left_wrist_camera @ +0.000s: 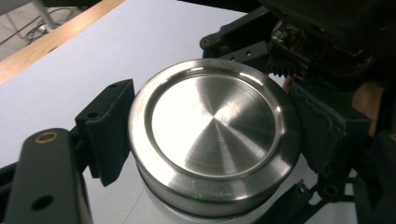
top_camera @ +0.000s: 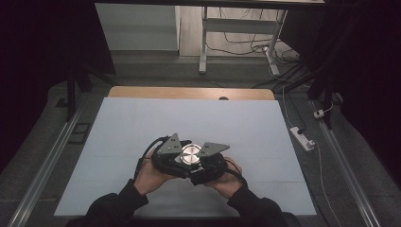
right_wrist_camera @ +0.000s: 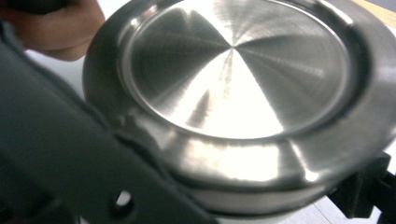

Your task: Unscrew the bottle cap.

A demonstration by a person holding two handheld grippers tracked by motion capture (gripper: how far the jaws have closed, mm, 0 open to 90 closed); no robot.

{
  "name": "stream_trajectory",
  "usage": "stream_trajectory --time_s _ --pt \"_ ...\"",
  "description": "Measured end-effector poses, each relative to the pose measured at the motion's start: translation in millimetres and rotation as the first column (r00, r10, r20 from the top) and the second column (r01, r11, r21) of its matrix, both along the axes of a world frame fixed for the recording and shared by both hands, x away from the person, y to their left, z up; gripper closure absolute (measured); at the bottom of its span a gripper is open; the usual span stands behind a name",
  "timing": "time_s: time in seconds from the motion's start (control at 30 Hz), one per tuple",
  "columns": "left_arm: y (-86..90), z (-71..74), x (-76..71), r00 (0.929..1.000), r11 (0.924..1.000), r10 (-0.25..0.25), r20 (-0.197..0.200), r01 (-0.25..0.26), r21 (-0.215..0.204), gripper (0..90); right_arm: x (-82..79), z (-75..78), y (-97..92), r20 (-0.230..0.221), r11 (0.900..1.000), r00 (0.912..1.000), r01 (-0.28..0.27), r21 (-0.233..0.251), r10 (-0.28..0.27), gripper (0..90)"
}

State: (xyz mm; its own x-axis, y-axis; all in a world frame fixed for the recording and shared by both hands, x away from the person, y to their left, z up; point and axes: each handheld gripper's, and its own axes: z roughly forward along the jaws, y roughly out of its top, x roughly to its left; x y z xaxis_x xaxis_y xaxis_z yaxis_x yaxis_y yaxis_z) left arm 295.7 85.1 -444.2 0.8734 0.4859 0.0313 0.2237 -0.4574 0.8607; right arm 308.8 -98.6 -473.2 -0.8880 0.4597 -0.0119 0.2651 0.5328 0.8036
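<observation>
The left gripper's pads [left_wrist_camera: 109,133] press against the rim of a round steel lid [left_wrist_camera: 212,135], one ribbed black pad flat on its left edge and the other on the far side, so the left gripper [top_camera: 166,150] pinches the lid itself. The lid sits on a white container [left_wrist_camera: 187,215], of which a thin pale band shows just below the metal. The right gripper [top_camera: 208,165] is closed too, and in its own view the jaws reach below the lid's flange toward the white band [right_wrist_camera: 261,198]; it looks to clamp the container's body, though the contact is partly hidden and blurred. In the high view both grippers meet low over the near middle of the white table cover [top_camera: 142,118], the lid [top_camera: 191,153] shining between the two grey plates, with the person's hands close together behind them. The work looks like taking the lid off. The main risk is slip: polished steel gives the pads little bite, and a twist or pull could make the left jaws skate around the rim instead of turning it. If the right grip is shallow, the container may rotate along with the lid, or tip out and drop onto the cover. The grippers also sit so near that any turn may knock one linkage against the other.
</observation>
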Motion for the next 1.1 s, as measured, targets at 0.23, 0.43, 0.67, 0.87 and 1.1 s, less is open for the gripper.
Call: stream_trajectory --time_s 0.23,0.43,0.67,0.87,1.1 --pt "0.9 2.8 -1.1 0.9999 1.0 0.008 0.011 -0.008 -0.001 20.1 0.5 -0.3 0.4 -0.004 0.9999 1.0 0.0 0.01 0.0 15.1" --pt "4.3 7.2 -0.7 1.0 0.9998 0.0 -0.001 0.0 -0.018 20.1 1.6 -1.0 -0.4 -0.003 0.9999 1.0 -0.005 0.016 0.005 15.1" --pt "7.0 11.4 -1.2 1.0 0.9996 -0.006 0.0 0.006 -0.028 20.1 2.3 -1.4 -0.9 -0.007 0.9998 1.0 -0.005 0.017 0.005 15.1" --pt "12.8 18.3 -2.7 1.0 0.9994 -0.007 0.001 0.007 -0.034 20.1 3.1 -2.0 -2.2 -0.012 0.9999 0.9999 -0.004 0.013 0.004 15.1" --pt "22.0 25.5 -5.4 1.0 0.999 -0.009 0.003 0.009 -0.045 20.1 6.4 -1.8 -6.4 -0.004 0.9999 1.0 0.008 0.007 -0.008 15.1"
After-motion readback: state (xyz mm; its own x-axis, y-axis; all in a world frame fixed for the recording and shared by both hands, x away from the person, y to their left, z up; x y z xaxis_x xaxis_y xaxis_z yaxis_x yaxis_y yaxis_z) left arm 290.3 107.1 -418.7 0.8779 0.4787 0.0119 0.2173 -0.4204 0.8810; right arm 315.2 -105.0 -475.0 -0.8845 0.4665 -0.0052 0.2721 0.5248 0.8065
